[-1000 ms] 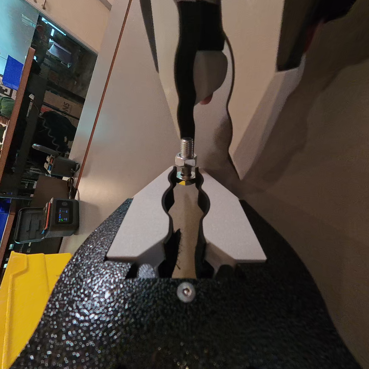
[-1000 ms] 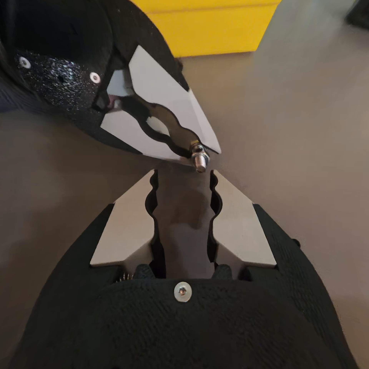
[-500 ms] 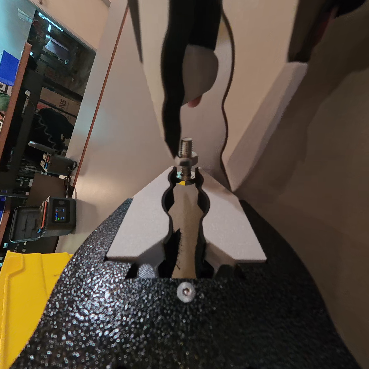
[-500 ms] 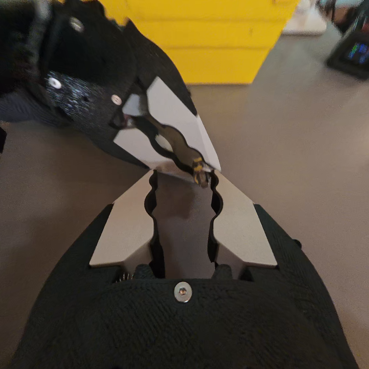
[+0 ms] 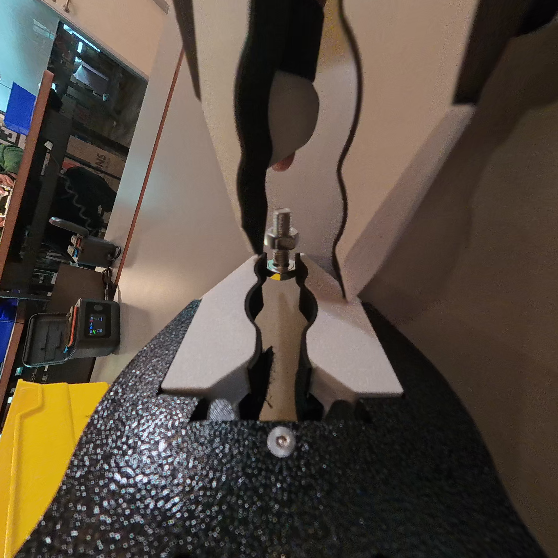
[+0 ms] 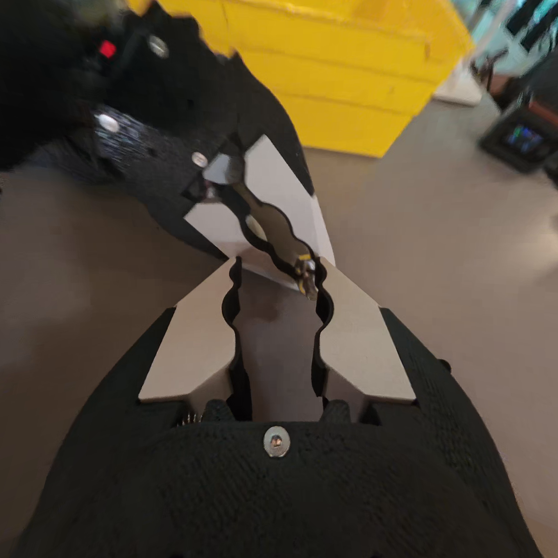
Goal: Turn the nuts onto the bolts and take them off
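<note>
Only leftward: nut (image 5: 281,240) on bolt (image 5: 280,241)

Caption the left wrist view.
Left gripper clamps a bolt carrying a nut; open right gripper straddles it.

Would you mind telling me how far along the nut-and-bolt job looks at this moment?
Done: the nut is threaded onto the bolt, sitting partway down with thread showing above and below it. In hand: the left gripper is shut on the bolt's head, and the right gripper is open with its fingers either side of the bolt. Left: the right gripper closing on the nut to turn it; which way cannot be told.
</note>
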A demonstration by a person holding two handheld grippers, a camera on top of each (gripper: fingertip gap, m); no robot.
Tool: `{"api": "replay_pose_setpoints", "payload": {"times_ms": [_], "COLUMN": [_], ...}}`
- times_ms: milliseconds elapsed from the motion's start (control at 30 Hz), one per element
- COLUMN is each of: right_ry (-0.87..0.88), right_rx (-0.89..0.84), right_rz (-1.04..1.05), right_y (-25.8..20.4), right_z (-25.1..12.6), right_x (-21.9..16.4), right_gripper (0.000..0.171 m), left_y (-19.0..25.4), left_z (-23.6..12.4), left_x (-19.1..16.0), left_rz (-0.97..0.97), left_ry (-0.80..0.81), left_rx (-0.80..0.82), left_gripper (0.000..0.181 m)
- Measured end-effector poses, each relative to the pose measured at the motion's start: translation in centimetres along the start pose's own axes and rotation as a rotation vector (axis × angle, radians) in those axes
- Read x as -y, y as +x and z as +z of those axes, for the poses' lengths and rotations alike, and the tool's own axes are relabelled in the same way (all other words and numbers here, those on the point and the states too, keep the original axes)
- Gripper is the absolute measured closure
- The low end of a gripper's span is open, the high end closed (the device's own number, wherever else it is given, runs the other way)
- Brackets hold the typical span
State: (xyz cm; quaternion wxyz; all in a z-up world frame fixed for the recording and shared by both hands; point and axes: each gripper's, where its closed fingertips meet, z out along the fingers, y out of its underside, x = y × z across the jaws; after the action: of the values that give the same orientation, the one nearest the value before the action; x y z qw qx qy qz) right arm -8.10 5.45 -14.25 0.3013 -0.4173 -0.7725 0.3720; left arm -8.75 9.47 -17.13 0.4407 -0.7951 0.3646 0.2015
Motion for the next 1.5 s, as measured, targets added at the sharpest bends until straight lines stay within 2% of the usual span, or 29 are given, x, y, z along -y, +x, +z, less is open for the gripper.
{"api": "replay_pose_setpoints", "payload": {"times_ms": [100, 233, 367, 433, 500, 600, 800, 933, 1033, 1167, 1267, 1400, 1500], "right_ry": [0.083, -0.021, -0.069, -0.041, 0.023, 0.082, -0.074, -0.023, 0.066, -0.086, -0.161, -0.07, 0.062], "right_rx": [-0.021, -0.036, 0.022, 0.006, 0.008, 0.005, -0.002, -0.011, -0.008, -0.071, -0.017, -0.032, -0.014], "right_rz": [-0.036, 0.06, 0.125, 0.074, -0.001, 0.012, 0.148, 0.023, -0.072, 0.017, 0.088, -0.014, -0.042], "right_y": [0.0, 1.2, 0.6, 0.5, -0.1, 0.0, 1.1, 0.3, -0.7, 1.2, 0.8, 0.3, -0.3], "right_z": [-0.6, -0.9, -0.4, -0.1, -0.2, -0.9, -1.1, -0.2, -0.5, -1.0, -0.6, -0.1, -0.7], "right_x": [1.5, -1.0, -2.1, -1.3, 0.0, 1.1, -2.4, -0.8, 1.3, -1.6, -3.4, -1.3, 0.9], "right_gripper": [0.124, 0.122, 0.123, 0.119, 0.123, 0.123, 0.123, 0.119, 0.123, 0.123, 0.122, 0.118, 0.124], "left_y": [0.0, 0.0, 0.0, 0.0, 0.0, -0.1, -0.1, -0.1, -0.1, -0.1, -0.1, -0.1, -0.1], "left_z": [0.0, 0.0, 0.0, 0.0, 0.0, 0.0, 0.0, 0.0, 0.0, 0.0, 0.0, 0.0, 0.0], "left_x": [0.0, 0.0, 0.0, 0.0, 0.0, 0.0, 0.0, 0.0, -0.1, 0.0, 0.0, 0.0, 0.0], "left_rz": [-0.007, -0.008, -0.011, -0.013, -0.012, -0.017, -0.021, -0.027, -0.039, -0.044, -0.041, -0.033, -0.04], "left_ry": [-0.002, -0.002, -0.002, -0.001, -0.002, -0.002, -0.002, 0.001, 0.004, 0.008, 0.007, 0.01, 0.005], "left_rx": [-0.001, -0.001, -0.003, -0.004, -0.004, -0.006, -0.007, -0.011, -0.014, -0.016, -0.016, -0.017, -0.017], "left_gripper": [0.165, 0.165, 0.165, 0.165, 0.164, 0.164, 0.165, 0.165, 0.164, 0.164, 0.164, 0.165, 0.164]}}
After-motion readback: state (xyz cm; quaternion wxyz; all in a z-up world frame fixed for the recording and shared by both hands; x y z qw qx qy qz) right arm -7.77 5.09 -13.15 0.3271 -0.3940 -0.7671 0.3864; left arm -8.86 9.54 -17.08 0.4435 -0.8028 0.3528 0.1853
